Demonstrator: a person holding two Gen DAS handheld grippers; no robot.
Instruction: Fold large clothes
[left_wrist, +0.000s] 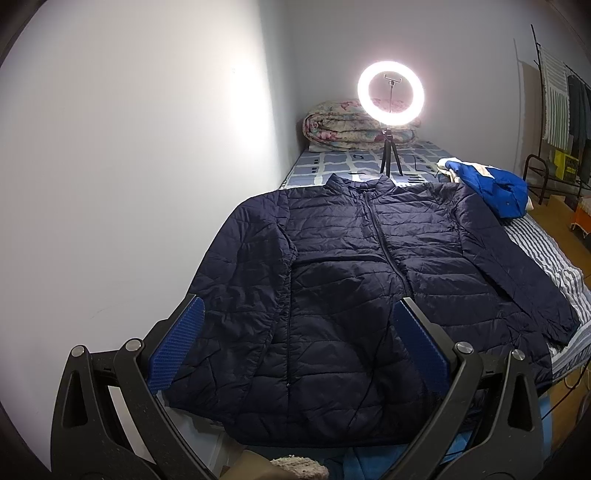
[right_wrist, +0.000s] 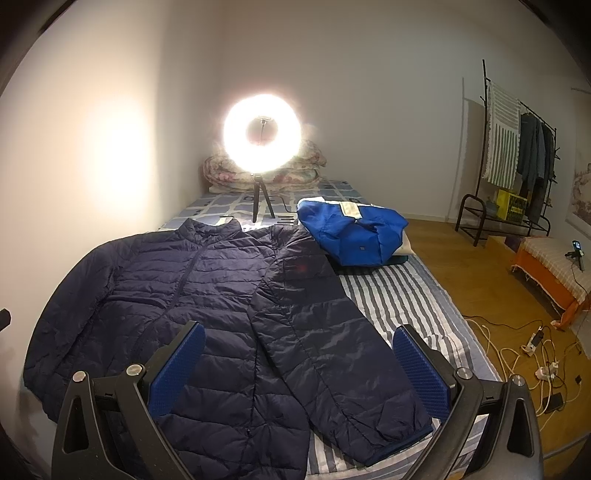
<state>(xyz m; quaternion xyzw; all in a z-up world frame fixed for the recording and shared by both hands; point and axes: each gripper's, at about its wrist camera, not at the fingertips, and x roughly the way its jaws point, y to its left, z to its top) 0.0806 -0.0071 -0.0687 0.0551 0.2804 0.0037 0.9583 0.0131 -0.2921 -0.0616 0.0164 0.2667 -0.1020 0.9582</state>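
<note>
A dark navy quilted puffer jacket (left_wrist: 343, 288) lies flat, front up and zipped, on the bed, sleeves spread to both sides; it also shows in the right wrist view (right_wrist: 207, 302). My left gripper (left_wrist: 299, 336) is open and empty, hovering above the jacket's lower body near the hem. My right gripper (right_wrist: 299, 354) is open and empty, above the jacket's right sleeve (right_wrist: 343, 350) near its cuff. A bright blue garment (right_wrist: 354, 236) lies crumpled on the bed beyond that sleeve, also in the left wrist view (left_wrist: 495, 188).
A lit ring light on a small tripod (left_wrist: 390, 96) stands on the bed behind the collar. A folded floral quilt (left_wrist: 351, 125) lies at the head. A wall runs along the left. Striped sheet (right_wrist: 402, 295), wooden floor with cables (right_wrist: 532, 339), clothes rack (right_wrist: 517, 155) on the right.
</note>
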